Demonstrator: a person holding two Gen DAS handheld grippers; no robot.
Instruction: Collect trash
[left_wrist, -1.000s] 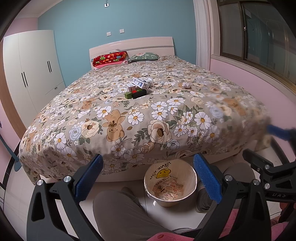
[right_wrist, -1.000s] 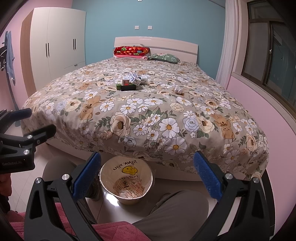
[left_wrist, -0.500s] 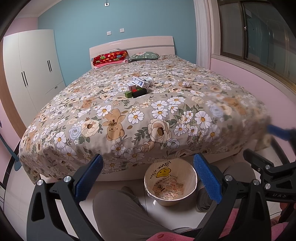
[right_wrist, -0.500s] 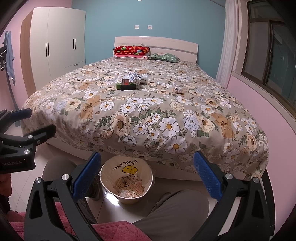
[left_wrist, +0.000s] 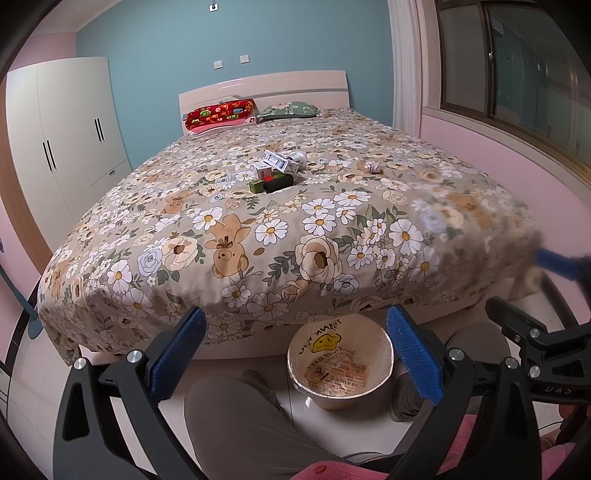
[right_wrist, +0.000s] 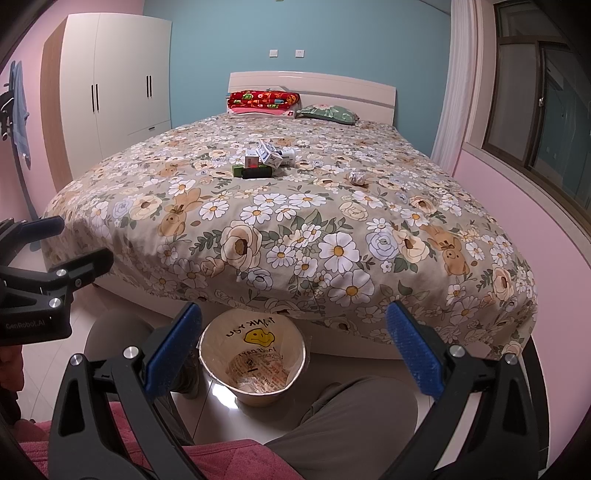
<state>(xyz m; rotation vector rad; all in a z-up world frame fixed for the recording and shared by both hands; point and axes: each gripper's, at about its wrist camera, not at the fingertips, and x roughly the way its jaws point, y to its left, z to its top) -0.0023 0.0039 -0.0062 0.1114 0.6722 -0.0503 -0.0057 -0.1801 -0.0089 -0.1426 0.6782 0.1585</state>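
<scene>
A small heap of trash (left_wrist: 277, 172) (right_wrist: 263, 161) lies mid-bed: a green and black box, a small white box, crumpled printed packs and a white bottle. A crumpled paper ball (left_wrist: 373, 167) (right_wrist: 357, 178) sits apart to its right. A cream bin (left_wrist: 340, 363) (right_wrist: 253, 363) lined with a smiley-face bag stands on the floor at the bed's foot, with wrappers inside. My left gripper (left_wrist: 295, 350) and right gripper (right_wrist: 293, 349) both hang open and empty above the floor, near the bin and far from the trash.
The floral bedspread (left_wrist: 295, 229) drapes over the bed's foot. Two pillows (right_wrist: 264, 100) lie at the headboard. A white wardrobe (right_wrist: 114, 88) stands left, a window and pink wall right. The person's knees (left_wrist: 236, 424) flank the bin.
Both views have crept very slightly; the trash and the bin stay where they were, and both grippers remain open.
</scene>
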